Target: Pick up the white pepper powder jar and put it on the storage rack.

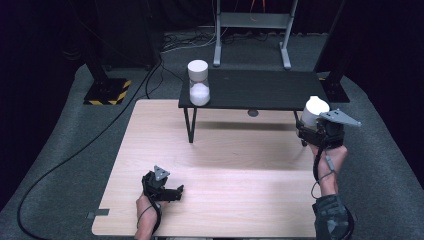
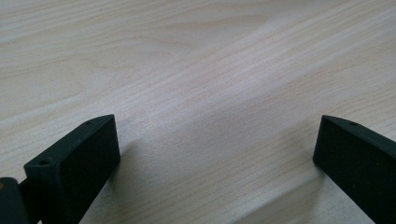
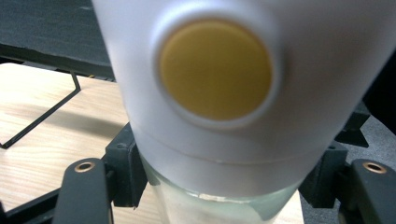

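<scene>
Currently the right gripper (image 1: 314, 126) is clamped around a white timer (image 1: 314, 111), an hourglass-shaped piece like the second timer (image 1: 198, 82) standing at the left end of the black shelf (image 1: 280, 87). In the right gripper view the jaws pinch the timer (image 3: 219, 93) at its clear narrow waist, with the white end cap and its yellow disc tipped toward the camera, so the piece seems to be carried leaning rather than upright. It hangs just off the right end of the shelf, above the far right corner of the table (image 1: 225, 165). My reading is that the step in hand is to bring this timer onto the shelf, and doing it well means keeping the pinch firm on the waist, since the smooth body could slip or swivel between the pads. The hand should turn until the flat cap faces down, then lower it squarely onto the right part of the shelf, well inside the edge, and let go only once the base sits flat. How much powder is inside I cannot make out from these angles. The left gripper (image 1: 162, 187) rests low near the table's near edge, left of centre, its jaws spread wide with nothing between them over the bare wood (image 2: 196, 93); it is well apart from the work and is best kept where it is.
</scene>
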### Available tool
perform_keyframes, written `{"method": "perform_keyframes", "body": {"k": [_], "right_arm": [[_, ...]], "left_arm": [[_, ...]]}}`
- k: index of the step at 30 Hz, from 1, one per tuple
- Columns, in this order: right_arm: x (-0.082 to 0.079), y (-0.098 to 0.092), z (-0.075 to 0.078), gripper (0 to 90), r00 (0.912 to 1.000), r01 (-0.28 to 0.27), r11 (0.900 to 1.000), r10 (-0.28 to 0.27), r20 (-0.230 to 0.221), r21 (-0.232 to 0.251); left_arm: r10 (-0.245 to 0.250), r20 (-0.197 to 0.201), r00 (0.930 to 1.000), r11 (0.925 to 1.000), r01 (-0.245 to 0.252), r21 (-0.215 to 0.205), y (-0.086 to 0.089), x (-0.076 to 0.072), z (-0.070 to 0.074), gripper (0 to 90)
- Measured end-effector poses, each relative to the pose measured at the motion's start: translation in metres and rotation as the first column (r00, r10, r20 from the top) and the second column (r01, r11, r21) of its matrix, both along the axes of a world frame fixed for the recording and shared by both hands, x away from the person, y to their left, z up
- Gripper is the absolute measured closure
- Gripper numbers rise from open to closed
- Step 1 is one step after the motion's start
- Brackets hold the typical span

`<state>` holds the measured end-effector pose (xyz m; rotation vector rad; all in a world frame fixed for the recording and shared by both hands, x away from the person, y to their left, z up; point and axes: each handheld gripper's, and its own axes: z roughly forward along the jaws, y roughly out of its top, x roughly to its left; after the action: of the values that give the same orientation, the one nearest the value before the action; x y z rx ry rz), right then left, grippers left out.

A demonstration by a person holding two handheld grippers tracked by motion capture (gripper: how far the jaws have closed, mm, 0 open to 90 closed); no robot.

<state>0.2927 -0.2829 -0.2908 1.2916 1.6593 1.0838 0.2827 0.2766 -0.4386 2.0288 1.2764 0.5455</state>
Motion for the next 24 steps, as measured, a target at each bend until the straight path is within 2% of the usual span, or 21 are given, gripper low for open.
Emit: {"method": "perform_keyframes", "body": {"k": [13,24], "right_arm": [[0.01,-0.002,0.016,30.3,0.9999,0.005,1.0,-0.005,0.015,0.008],[0.023,-0.003,0.023,30.3,1.0,0.007,1.0,-0.007,0.004,0.018]], "left_arm": [[0.0,0.0,1.0,1.0,0.0,0.0,0.0,0.0,0.0,0.3],[0.0,0.0,1.0,1.0,0.0,0.0,0.0,0.0,0.0,0.3]]}}
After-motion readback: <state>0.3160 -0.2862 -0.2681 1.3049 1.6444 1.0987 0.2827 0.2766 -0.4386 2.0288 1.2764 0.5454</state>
